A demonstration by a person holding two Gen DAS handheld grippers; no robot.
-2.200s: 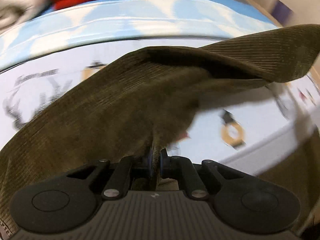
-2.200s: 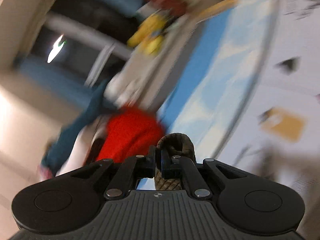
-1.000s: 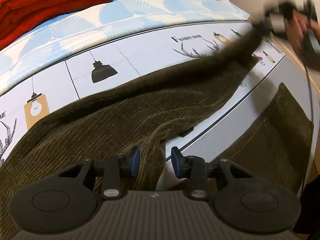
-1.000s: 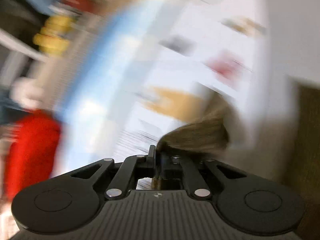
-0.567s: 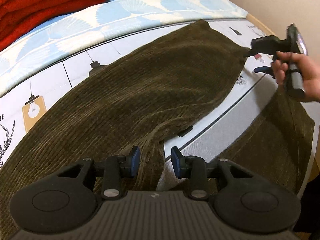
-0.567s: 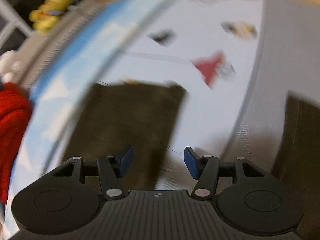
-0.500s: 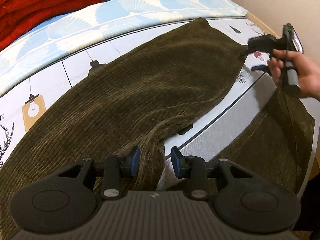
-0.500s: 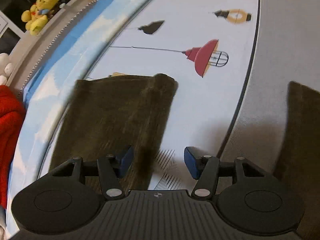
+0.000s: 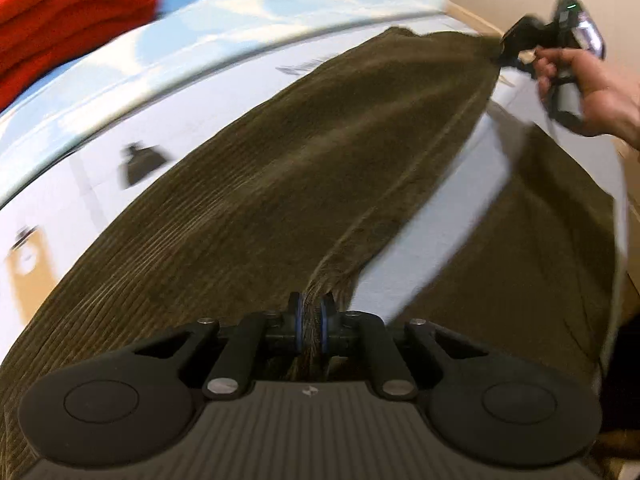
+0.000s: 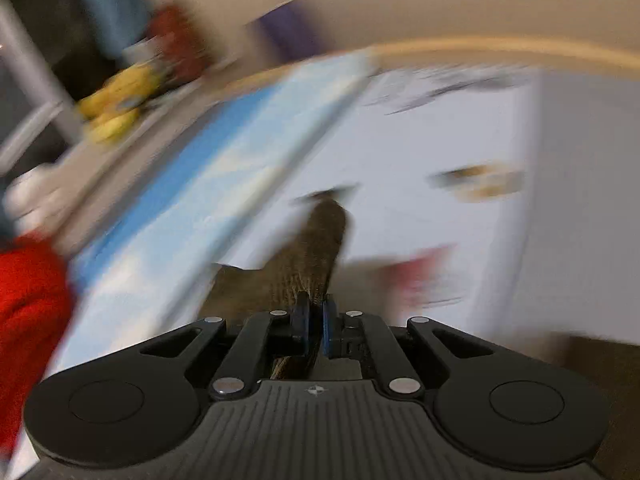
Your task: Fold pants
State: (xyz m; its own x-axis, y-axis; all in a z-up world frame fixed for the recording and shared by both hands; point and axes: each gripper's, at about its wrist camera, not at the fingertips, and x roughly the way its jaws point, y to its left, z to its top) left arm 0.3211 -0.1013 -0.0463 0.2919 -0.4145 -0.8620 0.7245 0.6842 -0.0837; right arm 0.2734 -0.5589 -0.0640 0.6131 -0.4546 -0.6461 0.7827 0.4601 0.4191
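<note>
The pants (image 9: 304, 168) are spread lengthwise over the printed bedsheet (image 9: 168, 92), one leg running from near to far right, the other lying off to the right. A gathered ridge of fabric at the near end is being closed on by the left gripper (image 9: 311, 320), pads pressing it. The far hem is pinched by the right gripper (image 10: 314, 322), its jaws nearly together. A leg-over-leg fold appears to be starting; both ends probably need lifting together and carrying right. Open sheet lies left; the bed edge (image 9: 628, 208) runs close on the right.
</note>
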